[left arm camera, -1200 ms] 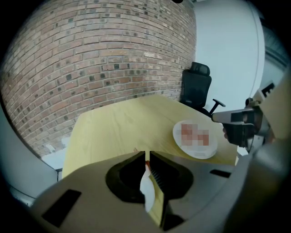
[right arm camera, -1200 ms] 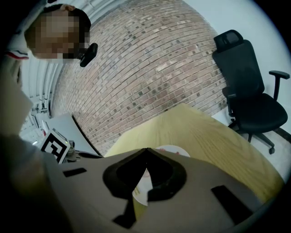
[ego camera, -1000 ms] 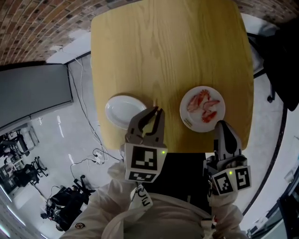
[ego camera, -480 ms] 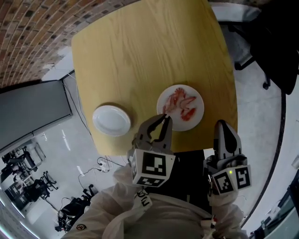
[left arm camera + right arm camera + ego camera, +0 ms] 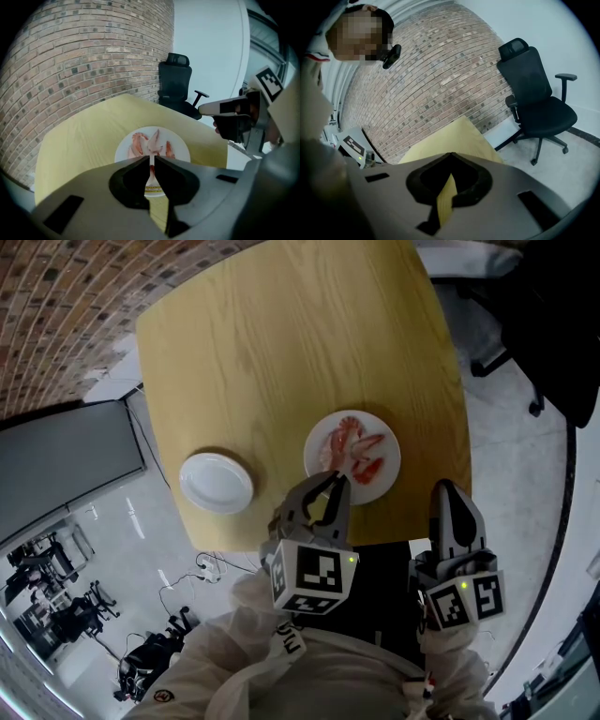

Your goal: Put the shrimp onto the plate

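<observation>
At the left gripper (image 5: 332, 482): tips all but pressed together, only a thin slit left between them. Pinching nothing; through the slit, just white china and a streak of red. Carried over in the last second from beside the empty plate (image 5: 217, 482) to the near rim of the other plate (image 5: 392, 457). Now hanging right at that rim, pointed steeply down at the shrimp (image 5: 345, 448). No change in the slit along the way.

At the right gripper (image 5: 449, 489): tips pressed together, empty. Held off the near edge of the tabletop (image 5: 281, 352), as a second ago, and aimed past it toward the brick wall (image 5: 440, 70) and an office chair (image 5: 534, 93).

Further out: several pink shrimp pieces lying together on the plate under the left gripper. Bare white on the smaller plate, well apart to the left. Nothing else on the tabletop.

For the task, hard to settle from this alone. Already on a plate, as the sentence asks. Could fit an approach to lift them across to the bare plate. Could equally fit a gripper lingering over shrimp just set down. Either way, no shrimp gripped or in the air right now, and no contact visible between tips and food.
</observation>
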Demonstrator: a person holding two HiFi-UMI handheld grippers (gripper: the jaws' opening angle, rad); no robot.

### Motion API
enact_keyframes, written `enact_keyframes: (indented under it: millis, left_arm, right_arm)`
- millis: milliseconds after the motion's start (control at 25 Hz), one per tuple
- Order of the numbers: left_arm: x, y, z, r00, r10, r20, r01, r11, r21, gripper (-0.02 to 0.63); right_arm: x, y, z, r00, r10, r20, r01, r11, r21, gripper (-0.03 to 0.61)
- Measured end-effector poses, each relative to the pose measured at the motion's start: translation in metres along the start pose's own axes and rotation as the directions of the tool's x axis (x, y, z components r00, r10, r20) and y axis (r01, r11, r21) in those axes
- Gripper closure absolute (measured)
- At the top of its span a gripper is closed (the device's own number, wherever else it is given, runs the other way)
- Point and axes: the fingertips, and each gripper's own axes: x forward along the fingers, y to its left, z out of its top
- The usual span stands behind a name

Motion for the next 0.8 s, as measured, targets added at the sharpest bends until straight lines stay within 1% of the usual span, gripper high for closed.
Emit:
enact_keyframes:
  millis: [80,200,600,800]
  left_arm:
    - [0.0023,-0.0021,-0.0022,1.000,0.003,-0.016,-0.002,1.000,0.006,0.575]
    - [0.0034,-0.0035,-0.0014,1.000,-0.001,-0.019,0.001,1.000,0.004,0.575]
    - [0.0065,-0.0090,0.0044,1.000,-0.006,0.006,0.006,1.000,-0.016,0.575]
    - [0.0023,-0.0083,0.0032,1.000,0.000,0.010,0.000,1.000,-0.026,0.575]
  right_arm:
    - [0.0002,-0.0030,0.0000,1.000,0.000,-0.002,0.000,1.000,0.004,0.554]
    - [0.0014,-0.0048,0.0017,1.000,0.001,-0.006,0.000,1.000,0.006,0.554]
    - [0.0047,-0.0103,0.0042,1.000,0.013,-0.013,-0.013,1.000,0.001,0.554]
    - [0.0052,-0.0059,0.0048,1.000,0.025,-0.017,-0.026,1.000,-0.009,0.554]
